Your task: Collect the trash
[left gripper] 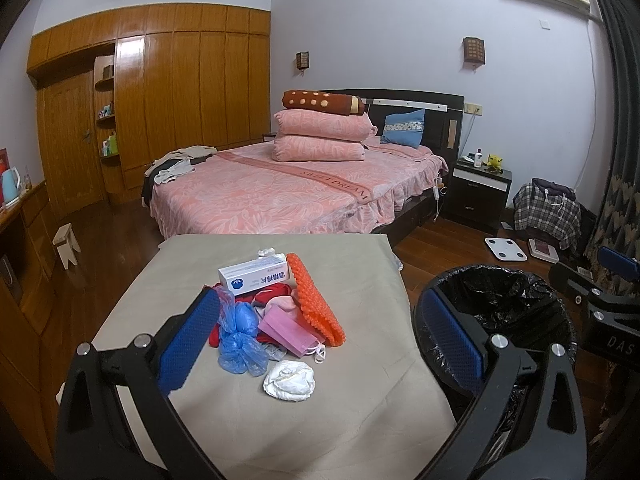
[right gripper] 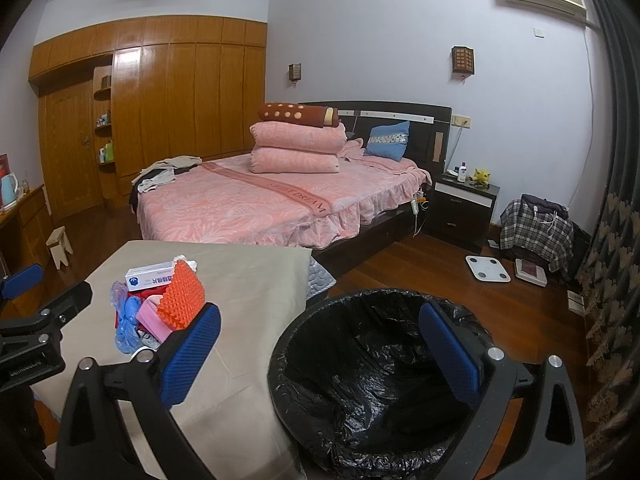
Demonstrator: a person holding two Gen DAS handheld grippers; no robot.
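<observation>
A pile of trash lies on the grey cloth-covered table [left gripper: 240,420]: a white and blue box [left gripper: 254,275], an orange bumpy mat [left gripper: 316,300], a pink face mask [left gripper: 290,330], blue plastic shoe covers [left gripper: 240,340] and a crumpled white tissue [left gripper: 289,380]. My left gripper [left gripper: 320,344] hangs open above the near side of the pile, holding nothing. A black-lined bin [right gripper: 372,380] stands right of the table. My right gripper [right gripper: 320,352] is open over the bin's near rim, empty. The same pile [right gripper: 160,304] shows at the left in the right wrist view.
A bed with a pink cover [left gripper: 280,196] stands behind the table. A dark nightstand [left gripper: 478,192], a white scale [left gripper: 502,249] and a plaid bundle [left gripper: 548,212] sit on the wooden floor at right. A small stool [left gripper: 66,244] and wooden wardrobe [left gripper: 160,100] are at left.
</observation>
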